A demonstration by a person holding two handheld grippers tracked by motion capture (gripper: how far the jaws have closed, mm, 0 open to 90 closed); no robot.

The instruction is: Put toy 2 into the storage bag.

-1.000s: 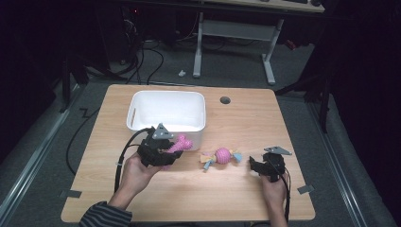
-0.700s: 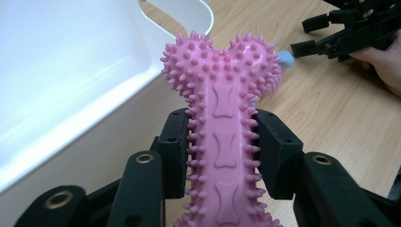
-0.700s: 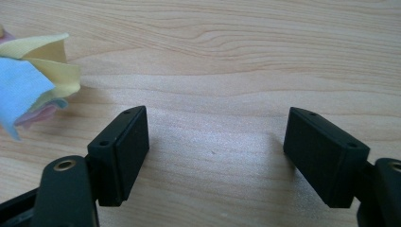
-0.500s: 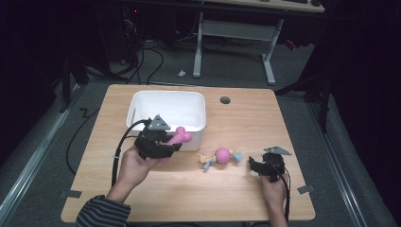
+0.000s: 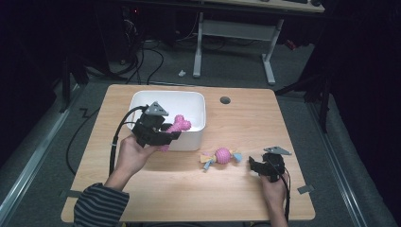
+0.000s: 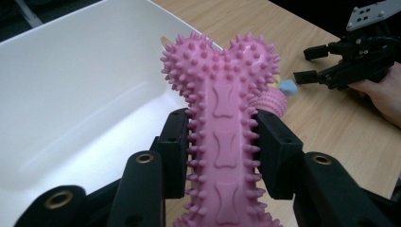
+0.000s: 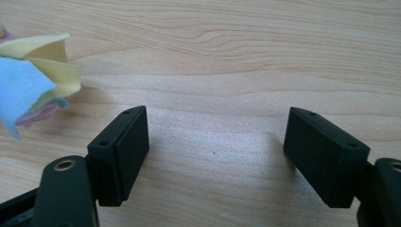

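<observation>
Two matte black plastic two-jaw grippers: the left gripper [image 5: 166, 136], the right gripper [image 5: 252, 164]. On top of each, a grey three-cornered plate, dotted with small holes on the right one as seen from the left gripper view. Blocky rectangular black pads [image 7: 124, 146] with small screw holes along the edges, mounted on rounded black link arms with brass-coloured rivet eyes [image 6: 144, 158]. Black cable [image 5: 118, 132] looping from the left gripper body, another trailing from the right. Dark-and-grey horizontally striped long sleeve [image 5: 99, 208] on the left forearm.
</observation>
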